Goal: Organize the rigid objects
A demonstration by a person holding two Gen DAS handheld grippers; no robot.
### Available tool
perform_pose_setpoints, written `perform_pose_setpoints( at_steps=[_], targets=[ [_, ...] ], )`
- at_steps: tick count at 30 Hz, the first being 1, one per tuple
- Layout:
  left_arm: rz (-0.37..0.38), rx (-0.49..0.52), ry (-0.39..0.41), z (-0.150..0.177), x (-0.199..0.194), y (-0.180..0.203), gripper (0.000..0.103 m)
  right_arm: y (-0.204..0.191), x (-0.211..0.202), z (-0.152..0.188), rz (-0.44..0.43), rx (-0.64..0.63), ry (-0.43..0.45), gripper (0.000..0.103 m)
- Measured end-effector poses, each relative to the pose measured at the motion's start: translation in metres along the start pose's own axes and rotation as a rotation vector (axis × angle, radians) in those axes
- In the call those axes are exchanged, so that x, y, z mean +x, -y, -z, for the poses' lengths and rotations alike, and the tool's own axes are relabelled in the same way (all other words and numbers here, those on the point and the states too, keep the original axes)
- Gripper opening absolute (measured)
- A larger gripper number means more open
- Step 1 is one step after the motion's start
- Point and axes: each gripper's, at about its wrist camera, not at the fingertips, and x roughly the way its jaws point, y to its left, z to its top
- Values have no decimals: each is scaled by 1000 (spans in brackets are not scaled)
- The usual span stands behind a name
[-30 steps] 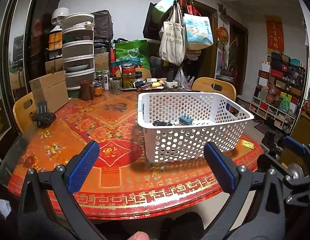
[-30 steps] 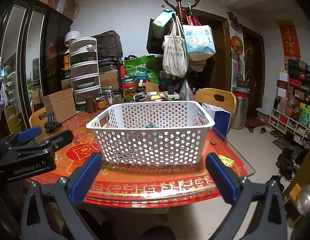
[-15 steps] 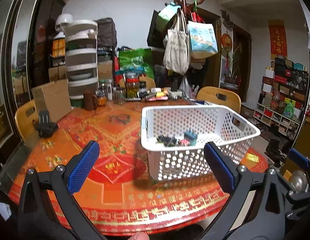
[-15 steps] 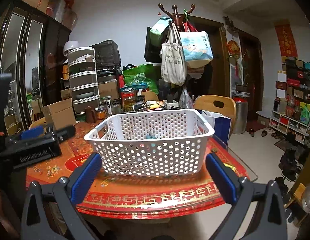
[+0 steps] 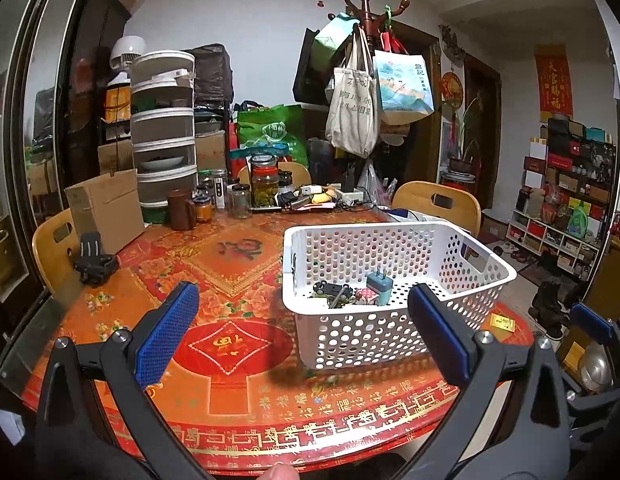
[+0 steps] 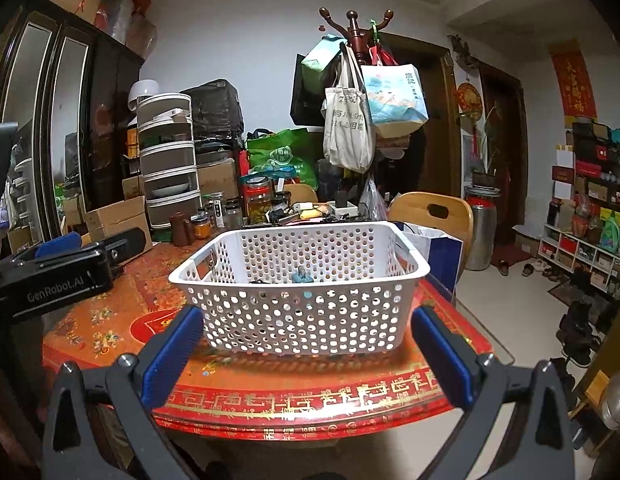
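A white perforated basket (image 5: 394, 336) stands on the red patterned round table (image 5: 237, 400); it also shows in the right wrist view (image 6: 301, 320). Inside lie a teal plug adapter (image 5: 380, 286), a dark toy car (image 5: 332, 290) and a small patterned item (image 5: 364, 295). My left gripper (image 5: 301, 328) is open and empty, held above the table's near edge, left of and in front of the basket. My right gripper (image 6: 305, 344) is open and empty in front of the basket's near wall. The left gripper's body (image 6: 53, 276) shows at the left of the right wrist view.
A black folded device (image 5: 93, 262) lies at the table's left. A cardboard box (image 5: 105, 210), brown pot (image 5: 181, 210), jars (image 5: 263, 188) and cables crowd the far side. Wooden chairs (image 5: 438, 204) ring the table. A yellow card (image 5: 502, 322) lies right of the basket.
Both grippers have risen and tilted, so the basket's inside shows more from the left wrist. Both stay open and empty. The basket has not moved.
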Motion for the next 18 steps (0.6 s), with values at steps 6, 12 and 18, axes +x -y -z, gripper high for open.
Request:
perform_pose_setpoints(
  at_steps=[6, 12, 18],
  targets=[
    [1, 3, -12, 4, 2, 3, 103, 0, 1, 0, 7, -1, -1, 103],
    [1, 9, -20, 7, 3, 6, 103, 1, -1, 0, 6, 1, 1, 103],
    [-1, 5, -26, 8, 5, 6, 103, 0, -1, 0, 1, -4, 0, 103]
  ],
)
